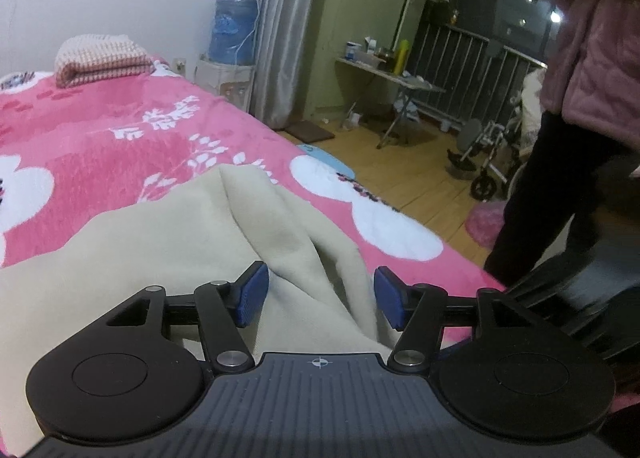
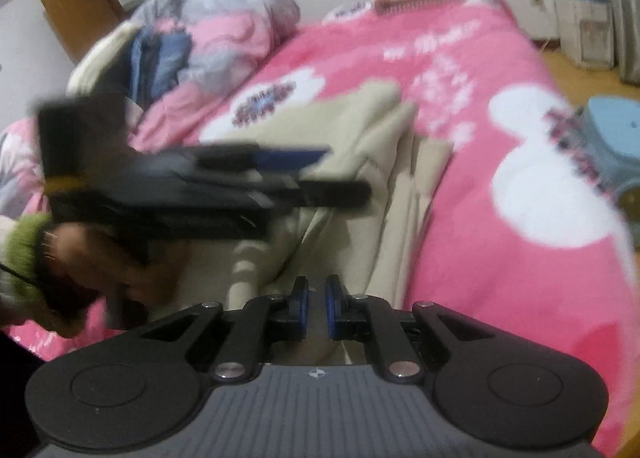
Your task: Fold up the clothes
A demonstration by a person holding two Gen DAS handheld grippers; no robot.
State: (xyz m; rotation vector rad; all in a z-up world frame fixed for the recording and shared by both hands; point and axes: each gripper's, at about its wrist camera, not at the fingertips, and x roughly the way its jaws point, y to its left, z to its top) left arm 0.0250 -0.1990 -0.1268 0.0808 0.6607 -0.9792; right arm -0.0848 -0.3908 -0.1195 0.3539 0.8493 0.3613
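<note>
Left hand-held gripper [image 1: 320, 296] gapes over soft, limp beige garment [image 1: 160, 258]; right hand-held gripper [image 2: 316, 308] nearly closed, perhaps pinching its hem.

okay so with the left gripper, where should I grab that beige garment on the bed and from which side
Grip the raised ridge of the beige garment that runs up between the open blue fingers of the left gripper. It stands proud of the pink blanket, so it probably pinches easily. Come straight forward from the near edge, one finger on each side of the fold.
</note>
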